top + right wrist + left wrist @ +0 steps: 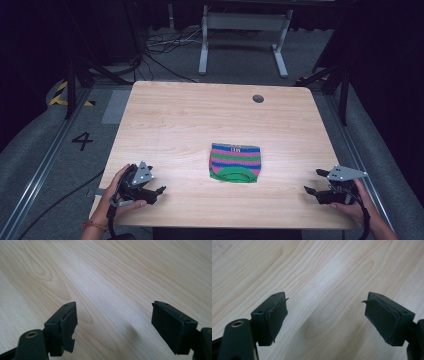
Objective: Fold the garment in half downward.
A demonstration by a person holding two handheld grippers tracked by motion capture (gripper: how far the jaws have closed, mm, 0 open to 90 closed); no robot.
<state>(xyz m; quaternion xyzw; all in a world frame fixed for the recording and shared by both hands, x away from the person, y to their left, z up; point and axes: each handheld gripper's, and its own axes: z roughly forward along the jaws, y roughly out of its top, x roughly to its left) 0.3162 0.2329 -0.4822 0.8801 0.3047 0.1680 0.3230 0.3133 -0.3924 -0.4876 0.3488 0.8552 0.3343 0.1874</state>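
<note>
A folded knit cloth [235,162] with green, pink and blue stripes lies flat on the wooden table [200,120], a little right of its middle. My left gripper [159,191] rests near the front left corner, held in a hand, open with nothing between its jaws. My right gripper [311,187] sits near the front right corner, also open and empty. Both point inward toward the cloth and stand well apart from it. In the left gripper view the left gripper [325,308] is spread wide over bare wood, and so is the right gripper [113,312] in the right gripper view.
A small dark round grommet [258,98] sits in the tabletop near the back edge. Beyond the table stand a white frame [244,35] and loose cables [165,47] on the grey floor. Dark tripod legs [75,82] flank both sides.
</note>
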